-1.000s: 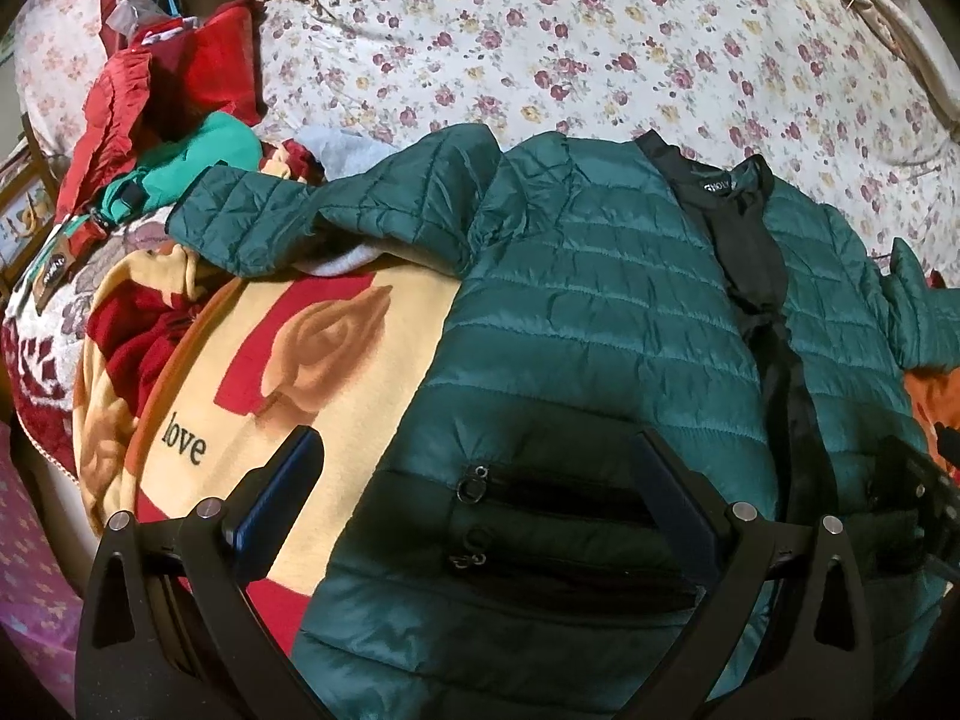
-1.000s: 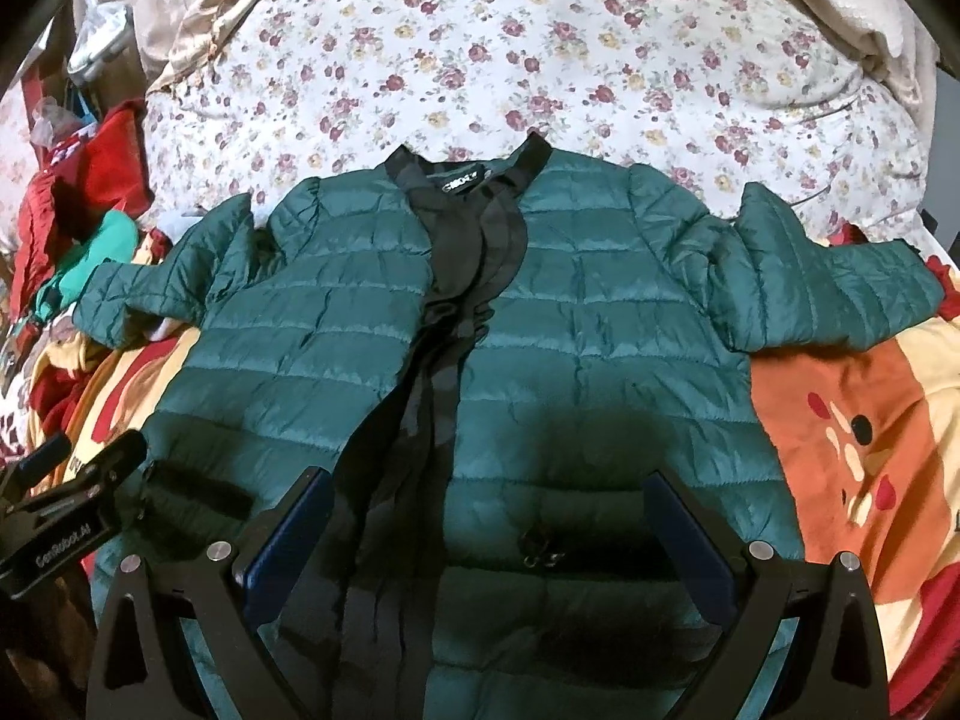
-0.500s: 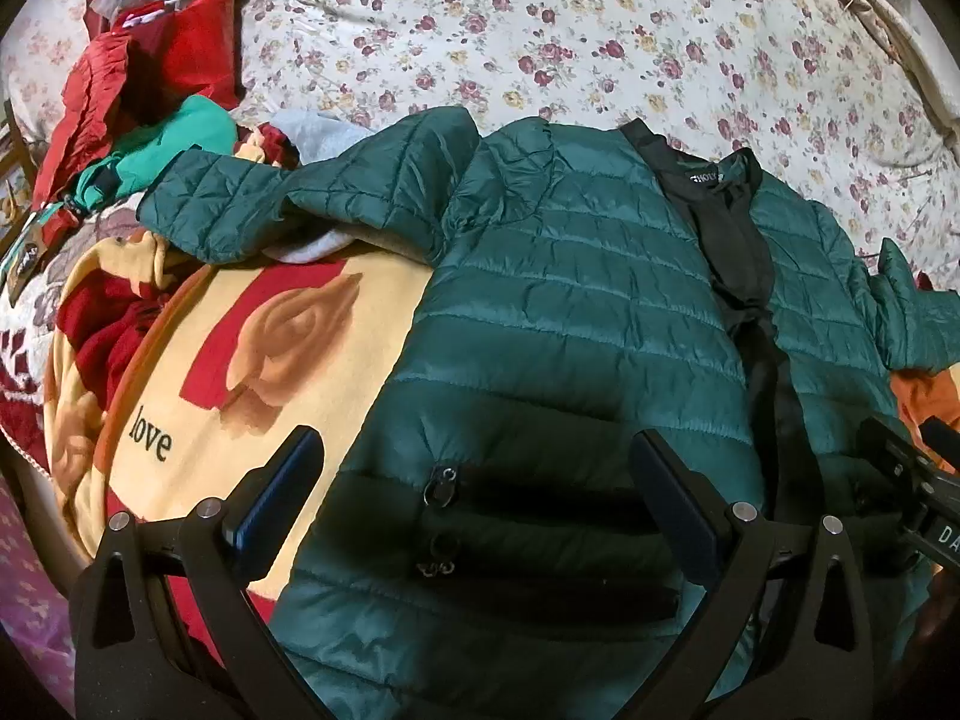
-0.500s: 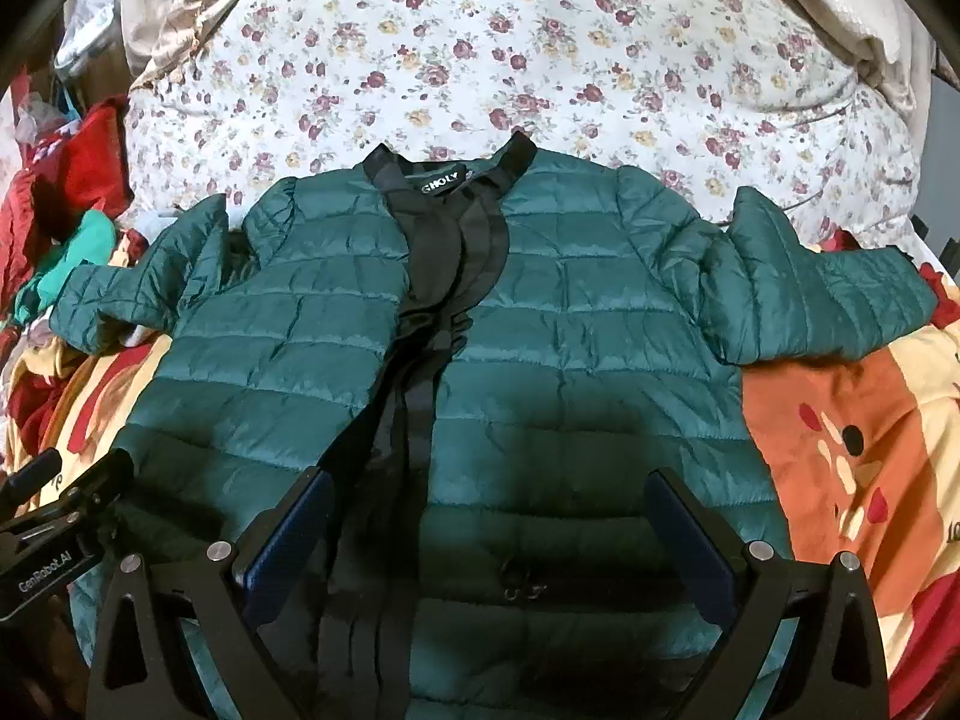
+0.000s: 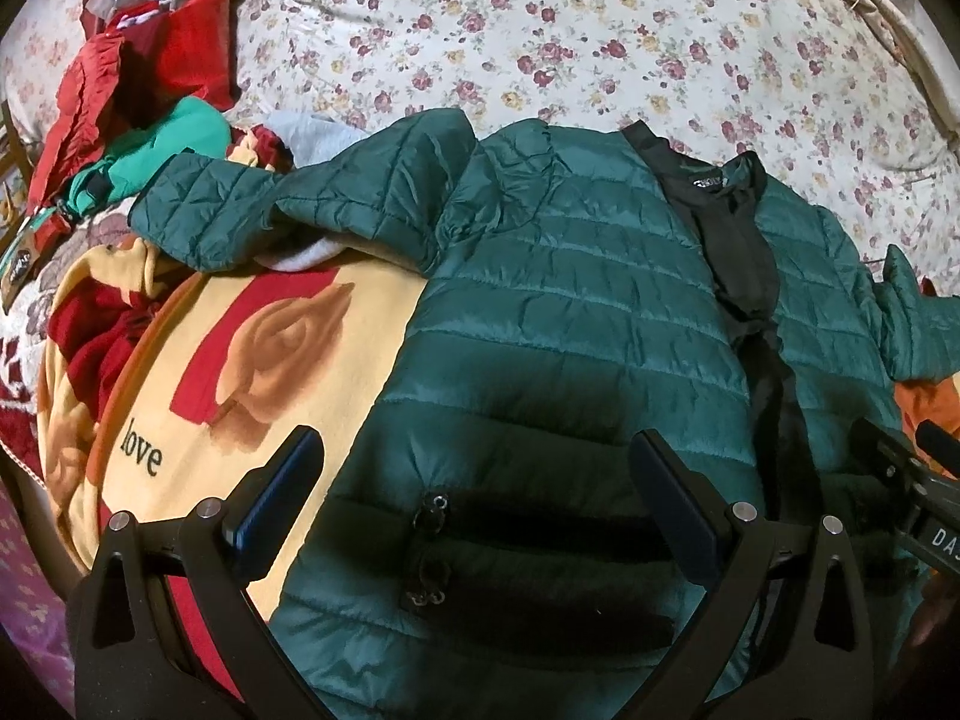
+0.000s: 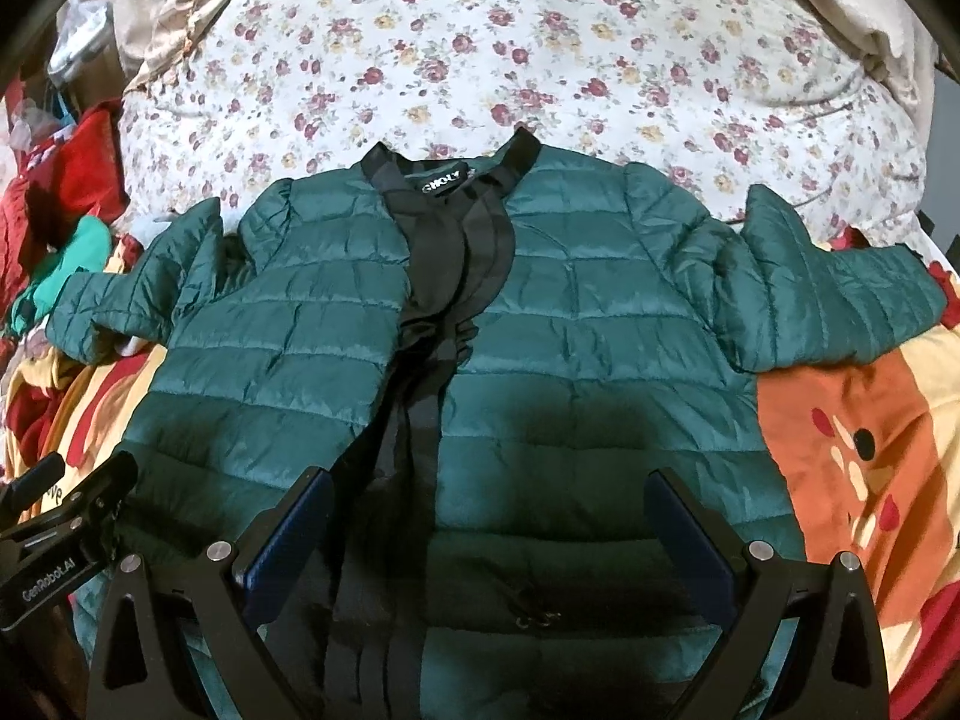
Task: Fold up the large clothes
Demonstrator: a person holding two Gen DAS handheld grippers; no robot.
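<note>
- On the bed (image 6: 540, 48), near its front edge, the green jacket (image 6: 588, 324) lies flat, front up, sleeves out.
- The left gripper (image 5: 474, 492) and right gripper (image 6: 492, 528) hover over its bottom, jaws wide open, holding nothing.
- Best to fold one sleeve (image 6: 840, 300) in first, pinching only the cloth.

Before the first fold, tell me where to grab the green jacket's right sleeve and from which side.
Grip the right sleeve at its cuff end, coming in from the outer right with the right tongs, which are open. The sleeve lies flat and stretched outward, so the cuff probably swings across the jacket front most easily.
</note>
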